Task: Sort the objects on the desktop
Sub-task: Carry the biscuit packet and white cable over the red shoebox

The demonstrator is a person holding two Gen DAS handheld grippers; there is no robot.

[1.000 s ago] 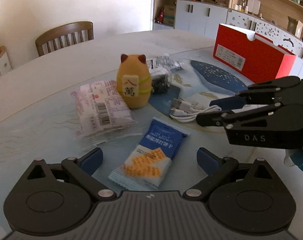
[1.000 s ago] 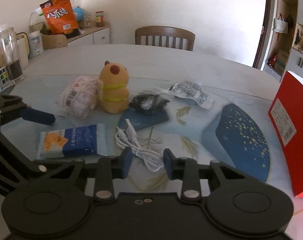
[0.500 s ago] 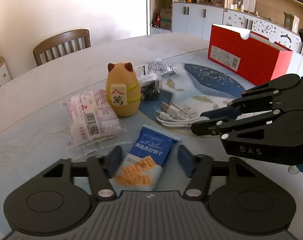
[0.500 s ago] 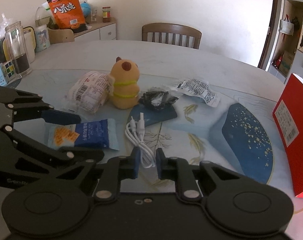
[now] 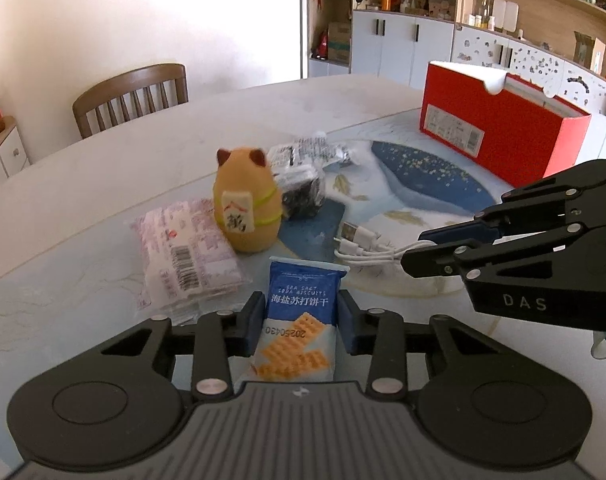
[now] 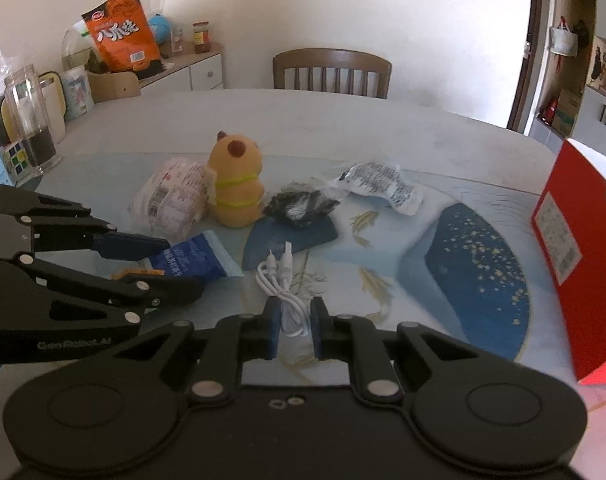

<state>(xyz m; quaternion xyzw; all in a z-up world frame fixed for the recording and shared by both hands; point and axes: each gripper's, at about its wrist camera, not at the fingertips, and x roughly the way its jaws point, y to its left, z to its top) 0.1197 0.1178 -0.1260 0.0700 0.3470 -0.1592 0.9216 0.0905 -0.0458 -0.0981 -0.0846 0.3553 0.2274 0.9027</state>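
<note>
I have my left hand-held gripper [image 5: 299,326] clenched on the blue soda biscuit packet [image 5: 299,320] and my right hand-held gripper [image 6: 294,326] grasping the white coiled cable [image 6: 283,300] on the bench [image 5: 103,184] (both seem pinched), so next I should lift them toward the red cardboard box [image 5: 499,132].

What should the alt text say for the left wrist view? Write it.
The left gripper has its jaws closed on a blue soda biscuit packet on a table. Behind stand an orange cat figurine, a pink snack bag and a red box; the right gripper grips a white USB cable.
</note>
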